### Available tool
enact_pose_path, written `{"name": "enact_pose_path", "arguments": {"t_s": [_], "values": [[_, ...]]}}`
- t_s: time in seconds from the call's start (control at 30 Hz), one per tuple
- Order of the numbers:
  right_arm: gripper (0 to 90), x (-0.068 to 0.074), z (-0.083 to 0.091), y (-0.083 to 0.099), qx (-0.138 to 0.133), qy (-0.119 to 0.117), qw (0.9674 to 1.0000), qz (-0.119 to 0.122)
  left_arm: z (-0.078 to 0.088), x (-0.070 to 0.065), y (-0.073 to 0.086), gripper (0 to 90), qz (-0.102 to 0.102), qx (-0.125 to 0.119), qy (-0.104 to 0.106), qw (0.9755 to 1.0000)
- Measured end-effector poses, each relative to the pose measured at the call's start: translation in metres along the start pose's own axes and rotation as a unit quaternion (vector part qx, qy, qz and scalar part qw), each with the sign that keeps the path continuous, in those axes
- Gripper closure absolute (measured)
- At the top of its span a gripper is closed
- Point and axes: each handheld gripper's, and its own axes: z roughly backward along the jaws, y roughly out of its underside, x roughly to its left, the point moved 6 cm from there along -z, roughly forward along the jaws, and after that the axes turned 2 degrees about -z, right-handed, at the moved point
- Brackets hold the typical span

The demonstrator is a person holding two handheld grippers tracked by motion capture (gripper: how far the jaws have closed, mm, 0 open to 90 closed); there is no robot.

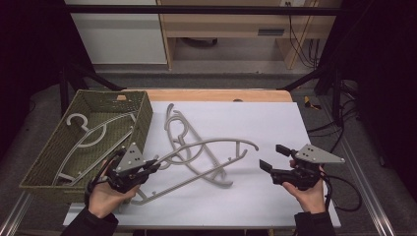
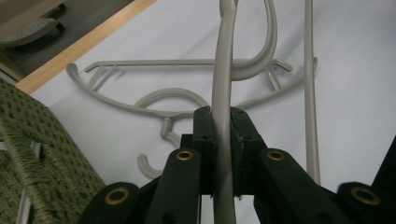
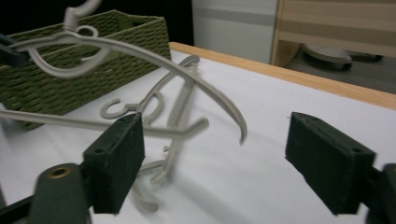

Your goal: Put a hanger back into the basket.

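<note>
While left gripper (image 2: pixel 222 140) clamps grey hanger (image 2: pixel 223 70), right gripper (image 3: pixel 215 163) fingers wide, empty.

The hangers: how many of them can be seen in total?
3, maybe more. One hanger in the basket; one flat hanger on the table; one lifted hanger clamped in the left tool. The pile overlaps, so another may be hidden.
</note>
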Motion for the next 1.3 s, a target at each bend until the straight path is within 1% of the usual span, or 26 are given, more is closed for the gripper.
{"name": "enact_pose_path", "arguments": {"t_s": [0.03,0.07,0.1,0.17,0.2,0.3,0.37,0.4,0.53,0.63,0.73,0.87,0.93,1.0,1.13,1.2,1.3], "values": [[16.8,-0.001,0.0,0.0,-0.002,0.007,1.0,-0.004,0.003,0.003,-0.001,82.5,0.001,-0.003,-0.002,1.0],[15.7,-0.002,0.001,0.0,-0.003,0.011,0.9999,-0.005,0.005,0.005,-0.002,82.5,0.007,-0.008,-0.004,0.9999],[14.9,-0.003,0.001,-0.001,-0.006,0.016,0.9998,-0.006,0.008,0.007,-0.003,82.5,0.006,-0.01,-0.005,0.9999],[13.1,-0.004,0.002,-0.001,-0.009,0.02,0.9997,-0.01,0.013,0.011,-0.005,82.5,0.012,-0.018,-0.009,0.9997],[12.6,-0.005,0.002,-0.001,-0.011,0.024,0.9996,-0.013,0.015,0.013,-0.006,82.5,0.01,-0.019,-0.013,0.9997],[9.4,-0.008,0.003,0.0,-0.006,0.031,0.9993,-0.02,0.022,0.02,-0.009,82.5,0.012,-0.026,-0.021,0.9994],[9.4,-0.01,0.003,0.001,-0.004,0.033,0.9992,-0.023,0.028,0.027,-0.011,82.5,0.012,-0.034,-0.029,0.9989],[9.3,-0.01,0.003,0.002,-0.004,0.036,0.9991,-0.024,0.031,0.031,-0.012,82.5,0.019,-0.037,-0.032,0.9986],[7.0,-0.012,0.004,0.003,-0.002,0.043,0.9988,-0.024,0.042,0.048,-0.017,82.5,0.018,-0.043,-0.045,0.9979],[6.1,-0.012,0.004,0.003,-0.002,0.043,0.9987,-0.026,0.05,0.064,-0.018,82.5,0.018,-0.041,-0.056,0.9974],[4.8,-0.013,0.003,0.003,-0.001,0.045,0.9986,-0.03,0.057,0.08,-0.018,82.5,0.027,-0.044,-0.067,0.9964],[4.3,-0.014,0.004,0.005,0.003,0.05,0.9982,-0.033,0.069,0.103,-0.014,82.5,0.044,-0.049,-0.073,0.9952],[4.1,-0.015,0.004,0.005,0.002,0.051,0.9981,-0.034,0.076,0.114,-0.01,82.5,0.05,-0.048,-0.084,0.994],[4.1,-0.015,0.004,0.004,0.001,0.051,0.9981,-0.035,0.081,0.124,-0.006,82.5,0.052,-0.045,-0.101,0.9925],[4.1,-0.016,0.004,0.004,0.001,0.049,0.9982,-0.035,0.084,0.142,0.005,82.5,0.059,-0.032,-0.121,0.9904],[4.1,-0.016,0.004,0.005,0.001,0.051,0.9981,-0.035,0.084,0.149,0.01,82.5,0.065,-0.027,-0.124,0.9898],[3.9,-0.016,0.003,0.005,0.004,0.049,0.9983,-0.033,0.084,0.158,0.019,82.4,0.065,-0.02,-0.124,0.99]]}}
